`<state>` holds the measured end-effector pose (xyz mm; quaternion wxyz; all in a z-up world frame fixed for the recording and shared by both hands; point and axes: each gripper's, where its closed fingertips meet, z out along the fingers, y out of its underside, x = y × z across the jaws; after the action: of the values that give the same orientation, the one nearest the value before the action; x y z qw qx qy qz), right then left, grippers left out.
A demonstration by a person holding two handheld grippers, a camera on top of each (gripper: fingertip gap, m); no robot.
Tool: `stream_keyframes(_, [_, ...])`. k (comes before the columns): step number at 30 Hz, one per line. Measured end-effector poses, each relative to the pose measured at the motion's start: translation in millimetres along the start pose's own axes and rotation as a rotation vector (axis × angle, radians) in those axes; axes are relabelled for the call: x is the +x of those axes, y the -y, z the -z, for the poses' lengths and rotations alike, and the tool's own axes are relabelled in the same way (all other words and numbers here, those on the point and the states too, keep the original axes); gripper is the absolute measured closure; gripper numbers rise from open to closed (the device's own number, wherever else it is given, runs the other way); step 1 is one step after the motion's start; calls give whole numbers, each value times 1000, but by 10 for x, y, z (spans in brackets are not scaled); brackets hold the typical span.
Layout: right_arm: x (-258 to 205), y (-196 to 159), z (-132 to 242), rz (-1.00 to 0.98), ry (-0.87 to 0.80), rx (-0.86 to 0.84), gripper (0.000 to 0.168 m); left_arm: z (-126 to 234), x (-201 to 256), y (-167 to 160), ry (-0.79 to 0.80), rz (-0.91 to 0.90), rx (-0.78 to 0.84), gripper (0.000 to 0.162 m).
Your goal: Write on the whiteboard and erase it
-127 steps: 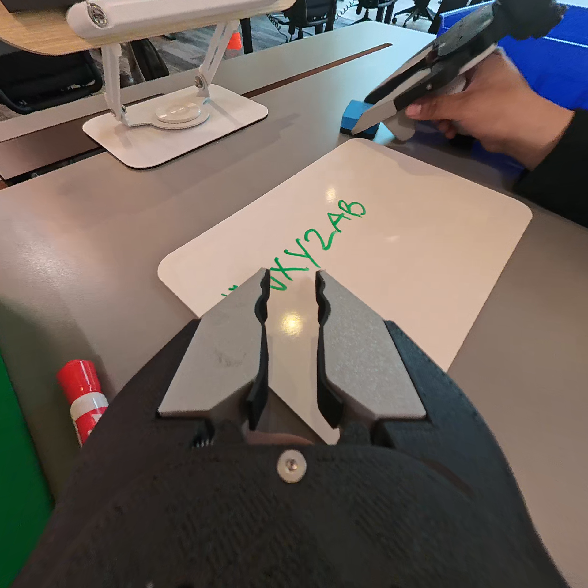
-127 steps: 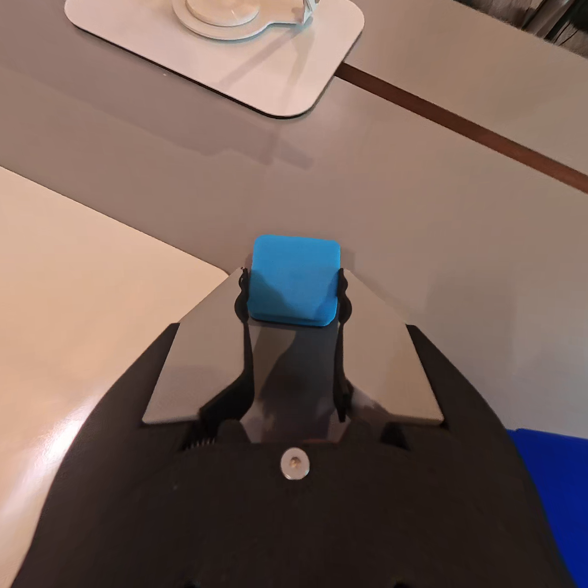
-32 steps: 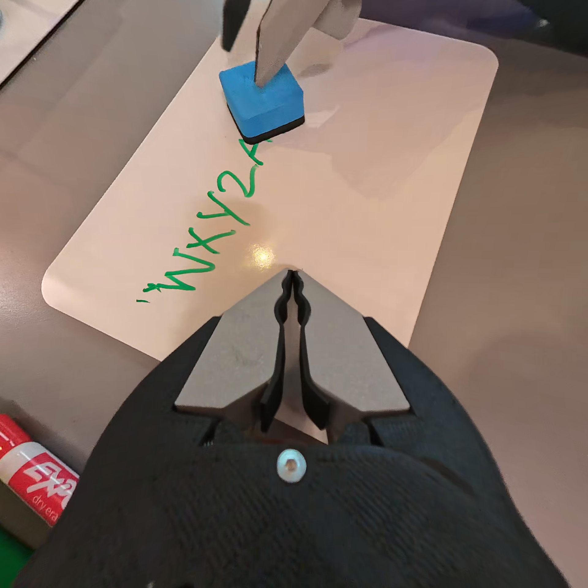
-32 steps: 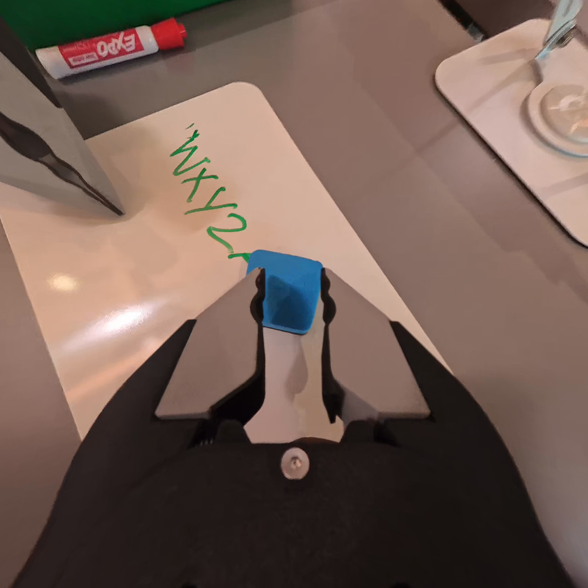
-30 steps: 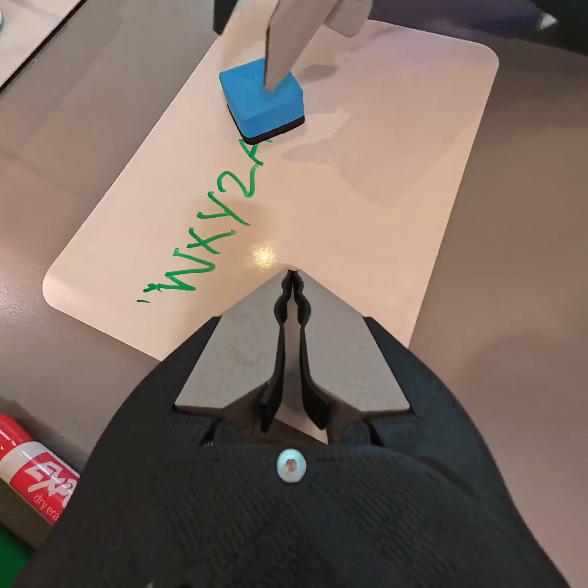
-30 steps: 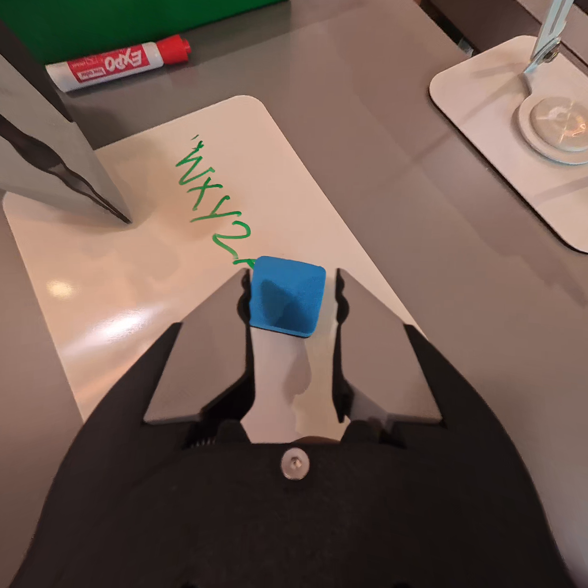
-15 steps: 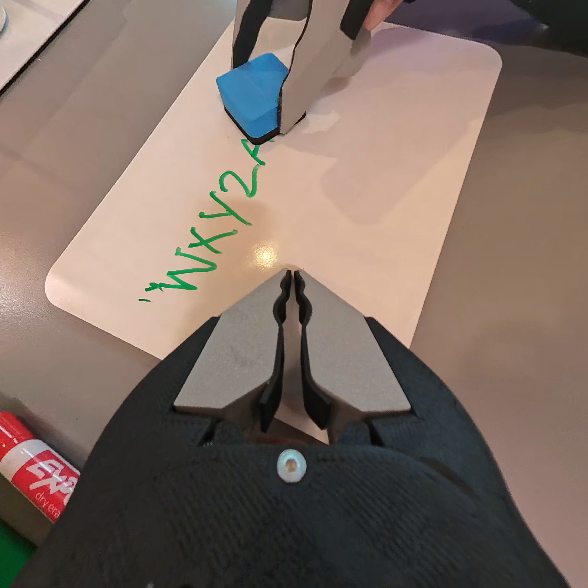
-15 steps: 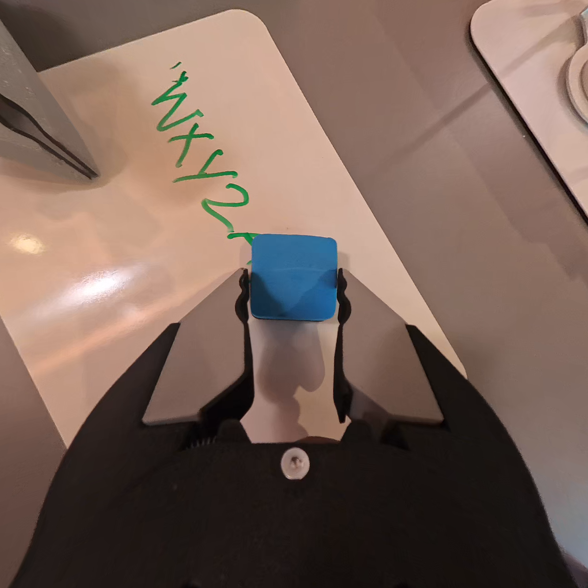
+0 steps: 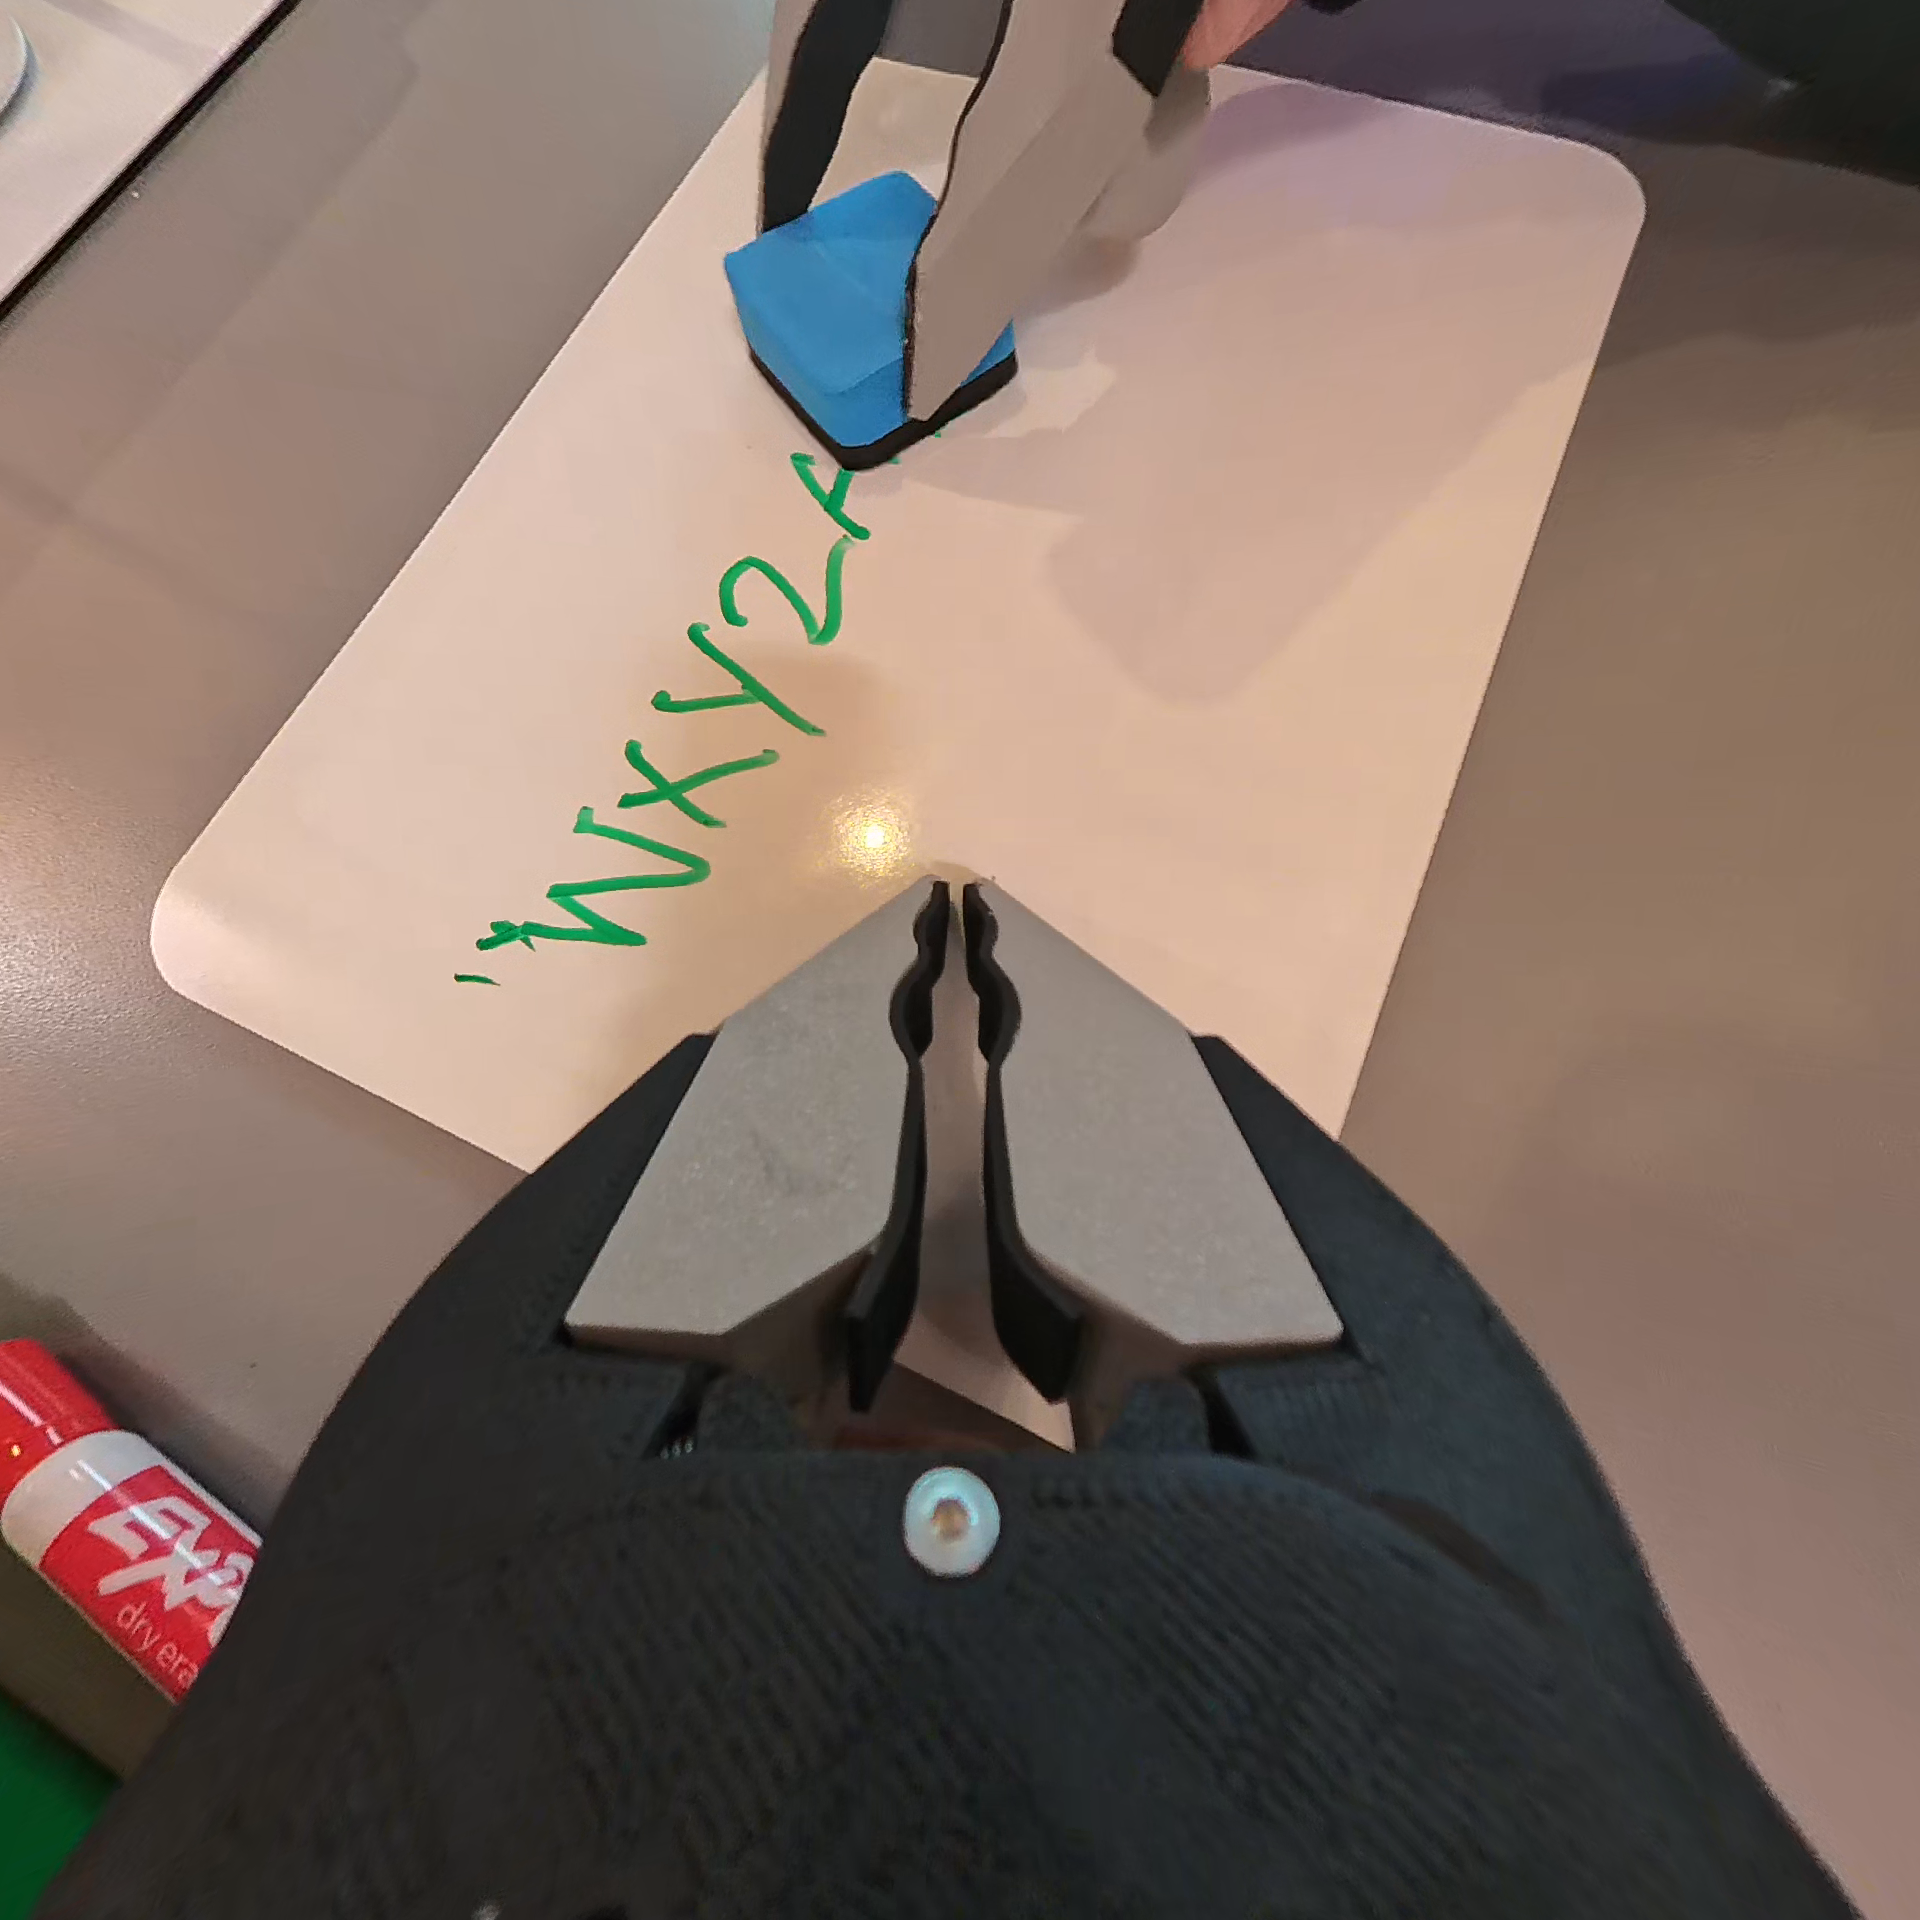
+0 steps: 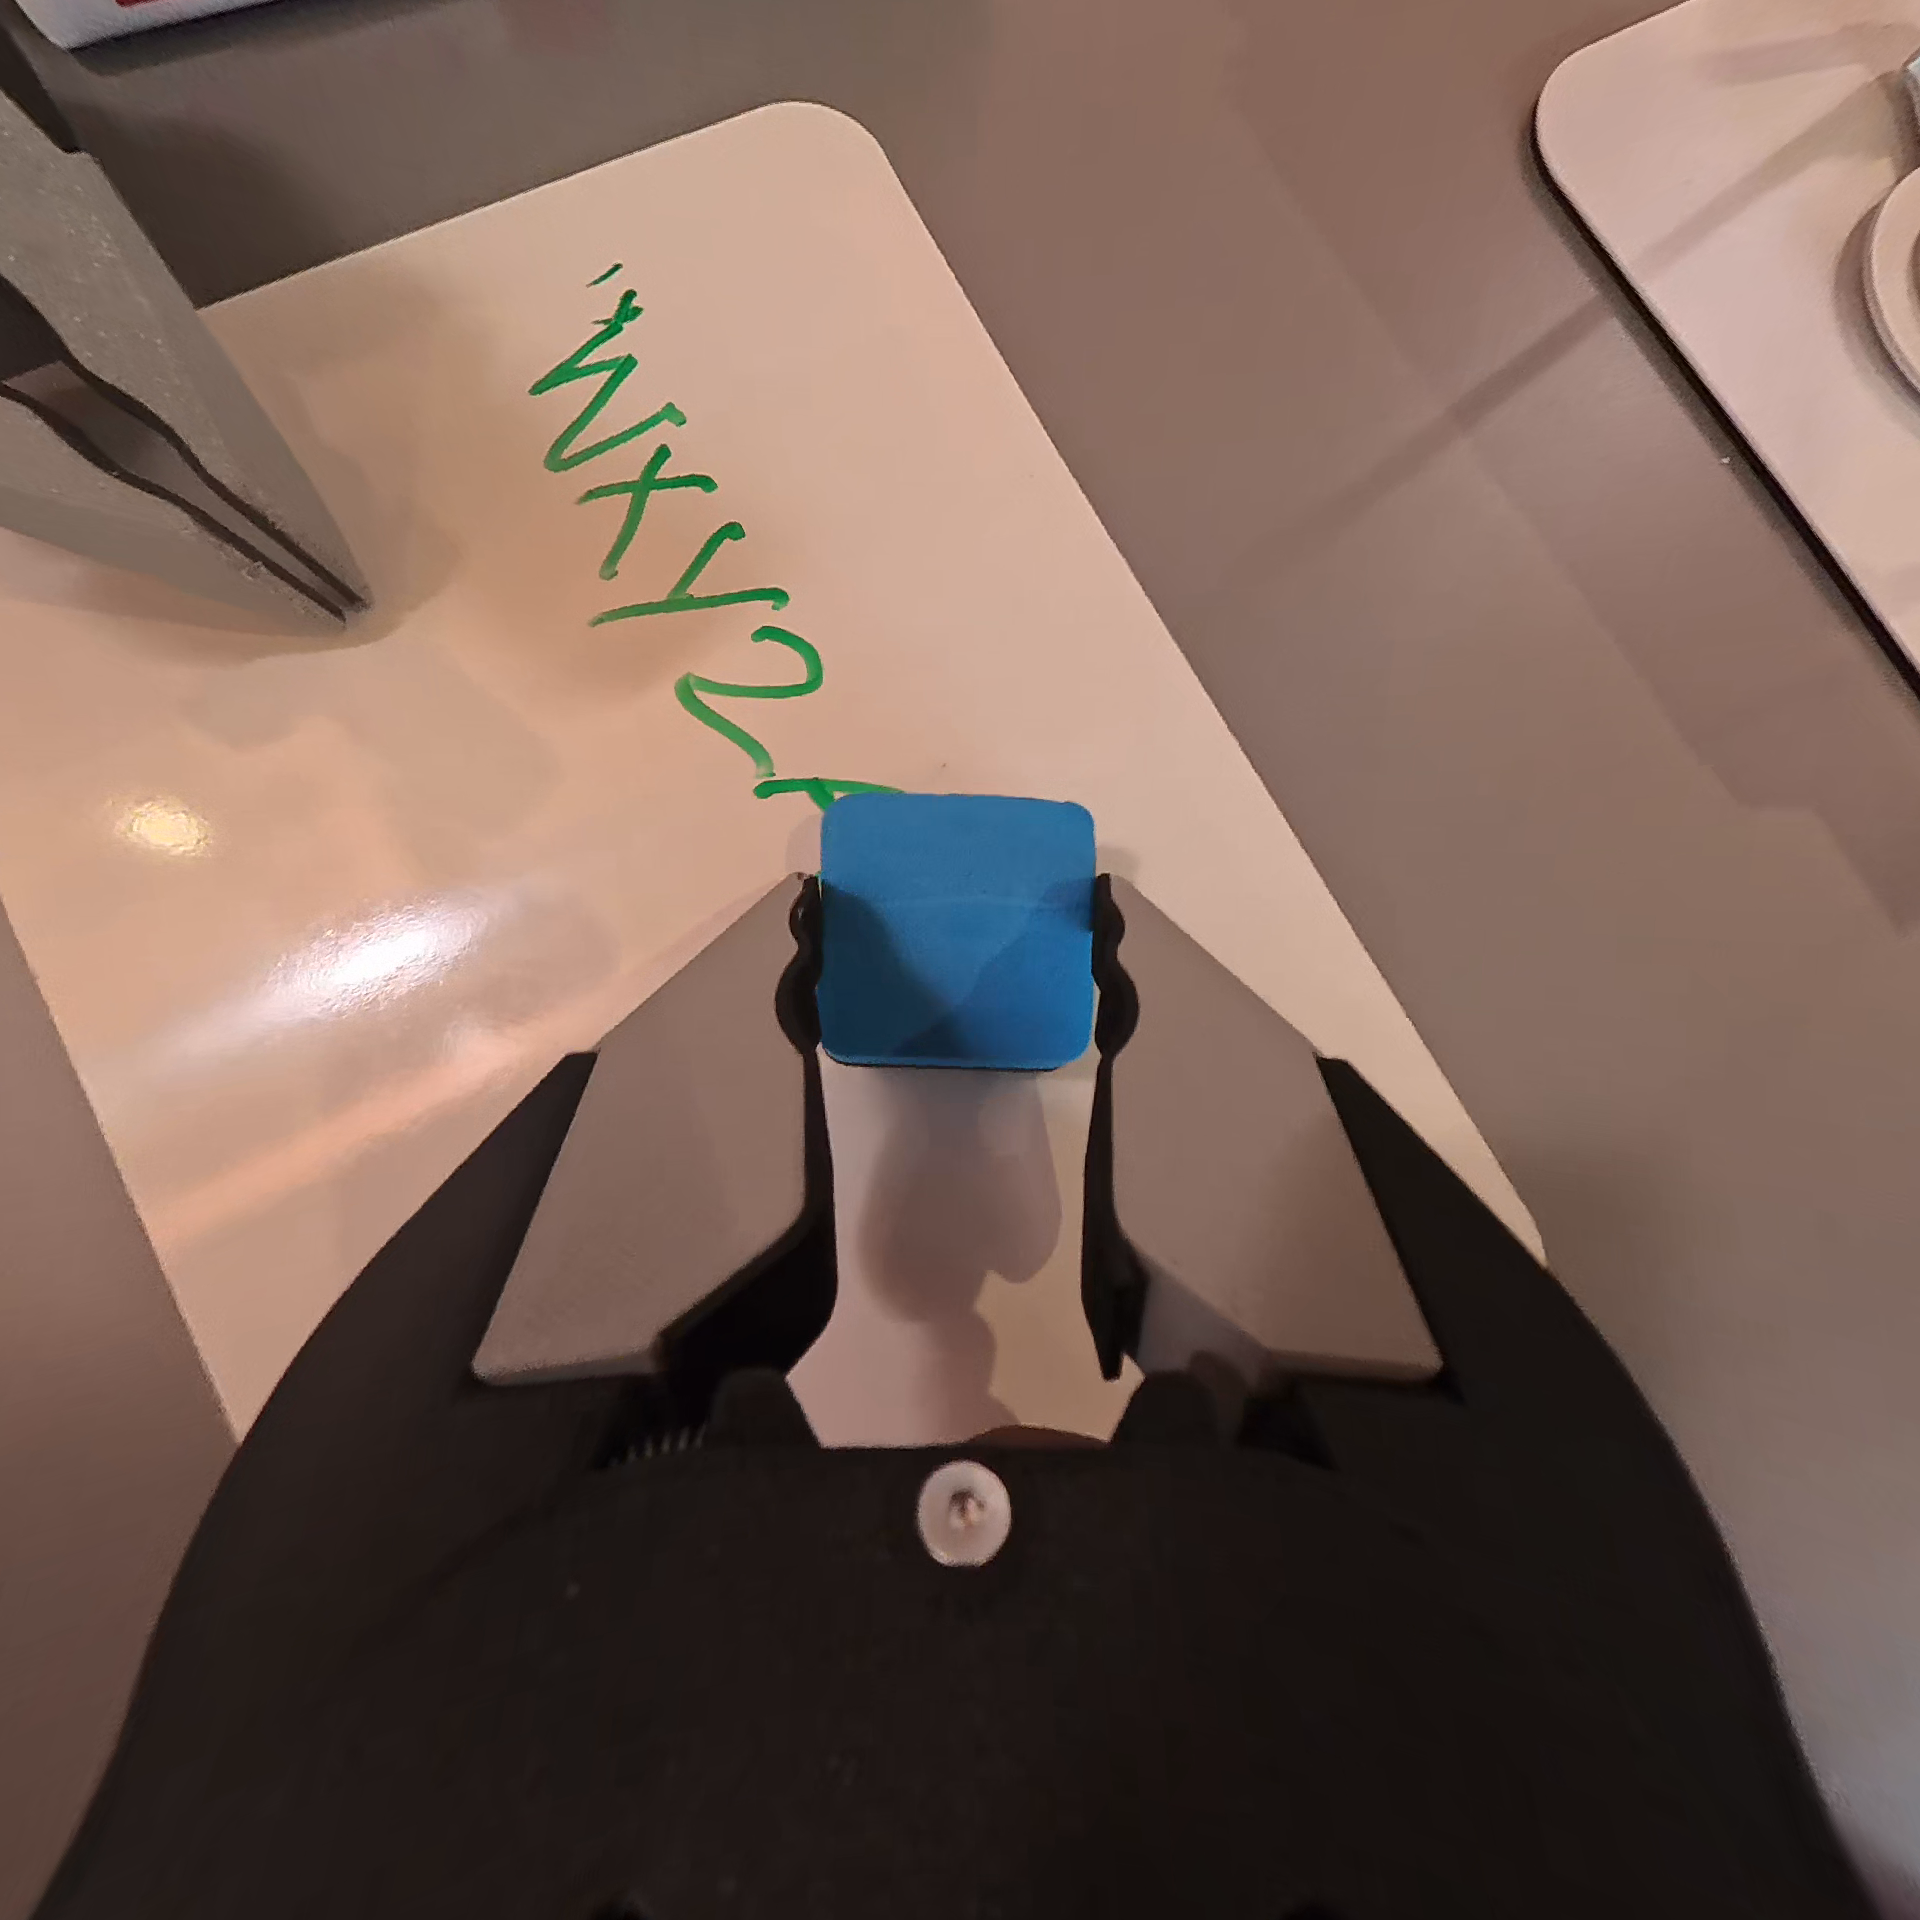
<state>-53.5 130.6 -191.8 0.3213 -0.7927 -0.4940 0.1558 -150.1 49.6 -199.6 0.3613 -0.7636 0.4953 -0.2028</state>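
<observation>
Your right gripper (image 10: 956,940) has re-taken the blue eraser (image 10: 956,935). A second ago its jaws stood spread with the block loose between them; now they are clamped on its two sides, squarely, and the eraser sits flat on the whiteboard (image 9: 1299,644), black felt face down.

Position: in the left wrist view the eraser (image 9: 831,312) is at about 12 o'clock on the board, its near corner touching the far end of the green writing (image 9: 727,727). The last characters there are already gone; the rest runs untouched toward 7 o'clock.

Your left gripper (image 9: 957,891) is unchanged: jaws together on nothing, tips low over the board's near part. From the right wrist view I cannot tell whether they touch or hover.

The red-capped marker (image 9: 104,1538) lies on the table (image 9: 1714,935) at 8 o'clock, off the board.

Judgement: writing is done and erasing has barely begun. With the grip regained, the next stroke likely drags the eraser along the line toward 7 o'clock. Your left gripper stands just beside that path, so watch its clearance.
</observation>
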Motion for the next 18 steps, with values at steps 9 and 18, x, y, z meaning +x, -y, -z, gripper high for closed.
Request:
stream_keyframes(9, [46,-13,-5,15,-44,-22,119,-2,2,0,-1,-1,-1,162])
stream_keyframes(18, [-95,92,-80,78,-48,-26,119,-22,9,1,24,-34,-8,162])
